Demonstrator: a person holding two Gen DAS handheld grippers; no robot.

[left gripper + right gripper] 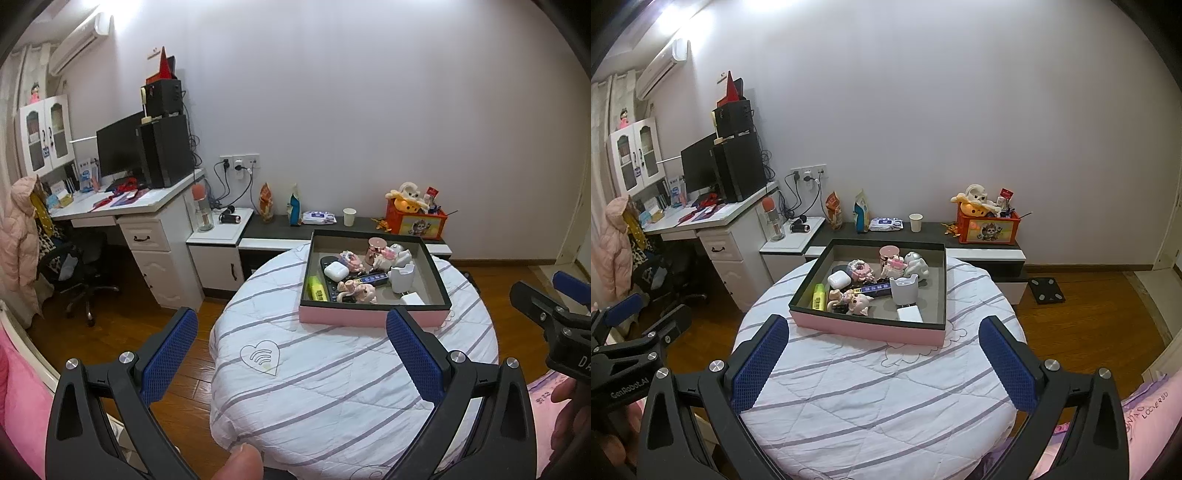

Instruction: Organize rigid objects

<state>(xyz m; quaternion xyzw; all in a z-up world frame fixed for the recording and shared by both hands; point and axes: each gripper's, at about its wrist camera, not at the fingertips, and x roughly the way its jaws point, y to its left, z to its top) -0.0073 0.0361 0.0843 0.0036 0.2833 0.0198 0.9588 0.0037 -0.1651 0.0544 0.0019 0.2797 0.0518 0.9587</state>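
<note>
A pink box with a black rim (373, 317) (864, 329) sits at the far side of a round table covered with a striped white quilt (332, 376) (886, 387). It holds several small things: a white earbud case (336, 270) (838, 278), a yellow highlighter (317, 288) (819, 296), a white cup (402, 277) (904, 291), a white charger (413, 298) (909, 314), pink figurines (358, 290) (857, 302). My left gripper (291, 347) is open and empty, short of the box. My right gripper (884, 349) is open and empty, just before the box's near wall.
A low cabinet (931, 230) behind the table carries a paper cup (915, 222), wipes, snack bags and an orange toy box (988, 229). A white desk with a monitor (118, 147) stands at left. A black scale (1045, 290) lies on the wooden floor.
</note>
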